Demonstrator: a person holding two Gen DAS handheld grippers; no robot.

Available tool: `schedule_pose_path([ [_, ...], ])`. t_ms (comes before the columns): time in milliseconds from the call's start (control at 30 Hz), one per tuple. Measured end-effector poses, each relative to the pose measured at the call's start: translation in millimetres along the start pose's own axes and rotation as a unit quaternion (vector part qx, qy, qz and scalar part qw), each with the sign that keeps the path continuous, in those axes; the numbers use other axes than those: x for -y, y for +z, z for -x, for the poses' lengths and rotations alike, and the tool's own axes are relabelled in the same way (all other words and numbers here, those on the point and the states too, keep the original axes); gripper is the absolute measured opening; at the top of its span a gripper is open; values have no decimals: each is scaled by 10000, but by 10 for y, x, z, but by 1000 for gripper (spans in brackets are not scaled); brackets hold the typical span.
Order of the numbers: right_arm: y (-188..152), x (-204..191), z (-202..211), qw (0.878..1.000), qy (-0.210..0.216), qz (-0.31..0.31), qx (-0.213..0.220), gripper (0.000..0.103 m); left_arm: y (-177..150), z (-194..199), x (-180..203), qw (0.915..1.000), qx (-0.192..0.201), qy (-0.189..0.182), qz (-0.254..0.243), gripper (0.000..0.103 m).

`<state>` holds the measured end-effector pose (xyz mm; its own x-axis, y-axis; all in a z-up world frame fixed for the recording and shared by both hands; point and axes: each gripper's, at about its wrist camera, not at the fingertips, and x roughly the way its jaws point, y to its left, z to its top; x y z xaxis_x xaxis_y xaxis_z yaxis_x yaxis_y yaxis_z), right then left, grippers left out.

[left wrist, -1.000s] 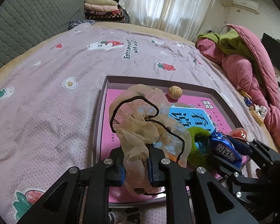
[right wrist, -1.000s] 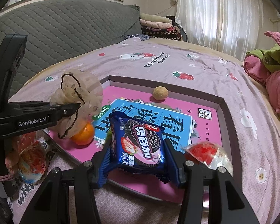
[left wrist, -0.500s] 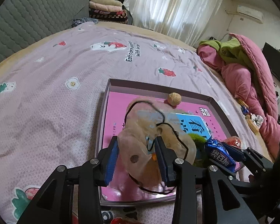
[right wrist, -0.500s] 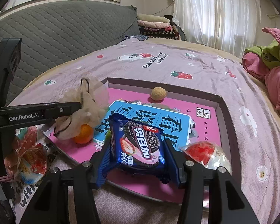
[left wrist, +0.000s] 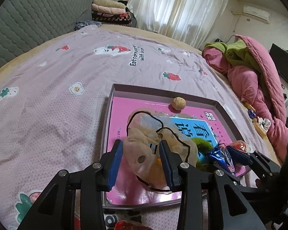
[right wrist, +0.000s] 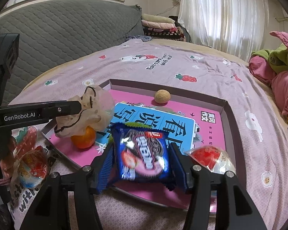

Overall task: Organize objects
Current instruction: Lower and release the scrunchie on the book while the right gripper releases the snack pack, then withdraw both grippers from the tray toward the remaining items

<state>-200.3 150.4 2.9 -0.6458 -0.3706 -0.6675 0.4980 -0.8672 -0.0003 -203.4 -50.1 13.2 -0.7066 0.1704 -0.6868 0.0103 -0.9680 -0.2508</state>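
Note:
A shallow tray (left wrist: 163,91) with a pink and blue printed floor lies on the bed. My left gripper (left wrist: 142,163) is open over its near left corner; a beige net pouch with a black cord (left wrist: 144,149) has dropped between the fingers onto an orange (right wrist: 84,139). My right gripper (right wrist: 142,163) is open too, jaws wide, with the blue cookie packet (right wrist: 143,153) blurred between the pads above the tray's front edge. The tray also holds a walnut (left wrist: 179,103), a green mossy ball (left wrist: 202,143) and a red-filled clear packet (right wrist: 209,158).
The tray rests on a pink strawberry-print bedsheet (left wrist: 48,105). A clear snack bag with red print (right wrist: 31,167) lies off the tray at the near left. Pink and green quilts (left wrist: 249,72) pile at the right. A grey padded headboard (right wrist: 57,32) stands behind.
Both grippers have opened. The net pouch left the left gripper's pads and sank onto the orange. The cookie packet has come loose in the right gripper and is blurred.

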Motion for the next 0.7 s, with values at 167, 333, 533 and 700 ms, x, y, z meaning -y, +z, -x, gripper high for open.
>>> schedule_pose_path([
  [167,12,-6,1,10000,-1,11,6,58,4,6,-5,10000,-3,-3,-1,40],
  [333,26,-11,12,10000,-7,1,32,59,-2,23,12,10000,0,31,-39,40],
  [533,39,3,46,10000,2,-25,81,63,-13,59,52,10000,3,18,-71,40],
  [700,77,23,101,9998,-4,-60,166,67,-15,118,96,9999,17,40,-102,47],
])
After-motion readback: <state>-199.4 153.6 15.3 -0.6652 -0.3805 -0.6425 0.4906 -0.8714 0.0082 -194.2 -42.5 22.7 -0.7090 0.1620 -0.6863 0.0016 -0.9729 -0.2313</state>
